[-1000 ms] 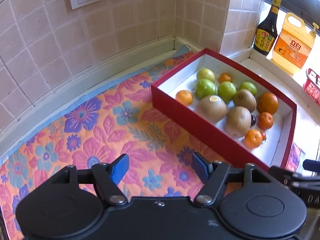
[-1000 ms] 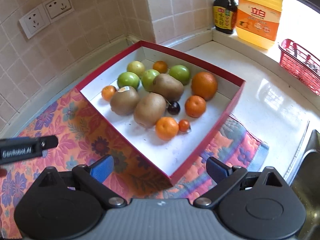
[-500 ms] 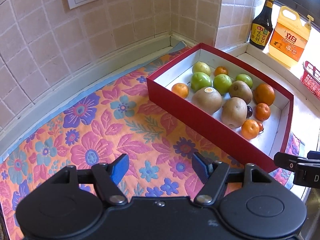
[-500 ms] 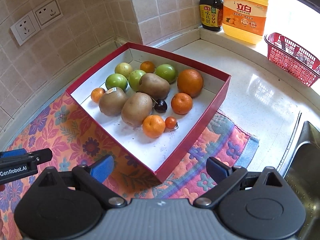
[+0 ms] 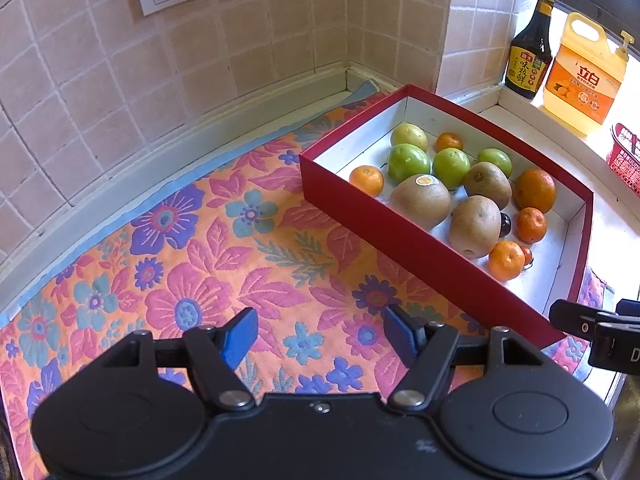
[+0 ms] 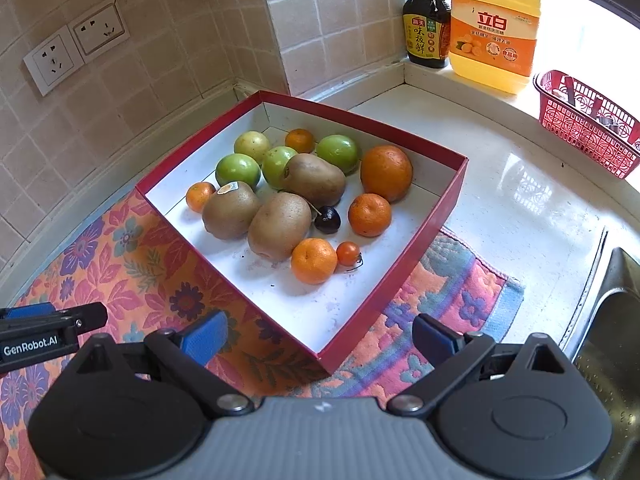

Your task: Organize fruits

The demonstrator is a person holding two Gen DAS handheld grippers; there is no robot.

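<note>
- On the flowered mat [image 6: 120,264] by the tiled corner sits a red box [image 6: 416,240] with white inside; one corner of it reaches onto the white counter [image 6: 520,200].
- All fruit is inside the box: three kiwis [image 6: 280,226] bunched mid-box, touching each other; one has a sticker.
- Green fruits [image 6: 238,170] lie behind the kiwis toward the back wall, one paler yellow-green.
- Big orange [image 6: 386,172] near the right wall, small tangerines [image 6: 314,260] scattered around, dark cherry [image 6: 327,220] between a kiwi and a tangerine, cherry tomato [image 6: 348,253] just beside the front tangerine.
- Left gripper [image 5: 320,338] hangs over the mat left of the box, jaws wide apart, nothing between them.
- Right gripper [image 6: 316,334] hangs over the box's near corner, jaws wide apart, nothing gripped.
- Each gripper's tip shows at the edge of the other's view.
- Sauce bottle [image 6: 426,20] and yellow jug [image 6: 496,28] stand on the sill, red basket [image 6: 588,128] to the right, sink [image 6: 612,340] at the far right.
</note>
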